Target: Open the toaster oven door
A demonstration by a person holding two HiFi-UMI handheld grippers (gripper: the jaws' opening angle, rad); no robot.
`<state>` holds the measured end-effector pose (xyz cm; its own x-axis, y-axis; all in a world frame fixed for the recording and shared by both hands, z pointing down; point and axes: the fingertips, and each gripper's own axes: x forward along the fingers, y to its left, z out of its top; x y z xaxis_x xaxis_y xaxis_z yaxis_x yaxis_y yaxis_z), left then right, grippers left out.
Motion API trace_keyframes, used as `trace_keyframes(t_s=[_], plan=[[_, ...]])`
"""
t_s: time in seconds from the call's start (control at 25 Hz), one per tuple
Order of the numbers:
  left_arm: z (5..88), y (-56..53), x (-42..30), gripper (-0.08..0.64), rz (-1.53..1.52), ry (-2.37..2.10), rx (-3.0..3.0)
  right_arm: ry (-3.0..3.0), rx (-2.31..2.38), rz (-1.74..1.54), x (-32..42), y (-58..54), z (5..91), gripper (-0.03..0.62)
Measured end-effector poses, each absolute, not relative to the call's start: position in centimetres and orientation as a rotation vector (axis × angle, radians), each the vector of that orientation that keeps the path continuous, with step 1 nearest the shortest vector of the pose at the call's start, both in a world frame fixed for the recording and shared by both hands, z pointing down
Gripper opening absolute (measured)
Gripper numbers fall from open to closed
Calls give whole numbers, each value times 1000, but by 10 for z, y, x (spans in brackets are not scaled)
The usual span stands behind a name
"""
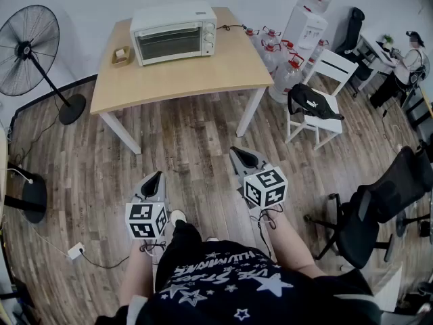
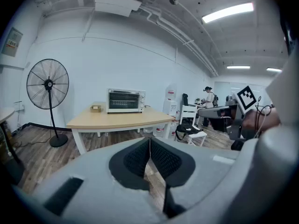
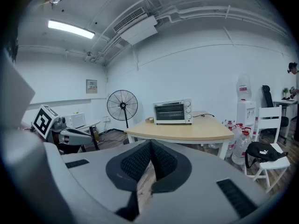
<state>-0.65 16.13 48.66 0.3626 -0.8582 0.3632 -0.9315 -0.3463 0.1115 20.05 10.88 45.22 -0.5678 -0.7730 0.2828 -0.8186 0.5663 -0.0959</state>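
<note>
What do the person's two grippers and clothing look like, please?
Both the left gripper and right gripper are pale grey, tapering shells with black textured pads. Each carries a white cube printed with black square markers. The shirt is black with white stars and lettering.

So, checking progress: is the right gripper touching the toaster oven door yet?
Apart. Head view shows floor between the right gripper and the toaster oven.

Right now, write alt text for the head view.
A white toaster oven, its glass door shut, sits on a light wooden table across a plank floor. Nearer the camera, a person holds the grey left tool and grey right tool low, both closed and empty, pointing toward the table.
</note>
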Motion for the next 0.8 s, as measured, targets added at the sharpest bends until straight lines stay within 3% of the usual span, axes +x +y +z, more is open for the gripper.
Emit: trace_keyframes(t_s=[0.8], plan=[[510, 163, -13, 21, 392, -1516, 2315, -2586, 1409, 505, 188, 103, 479, 3]])
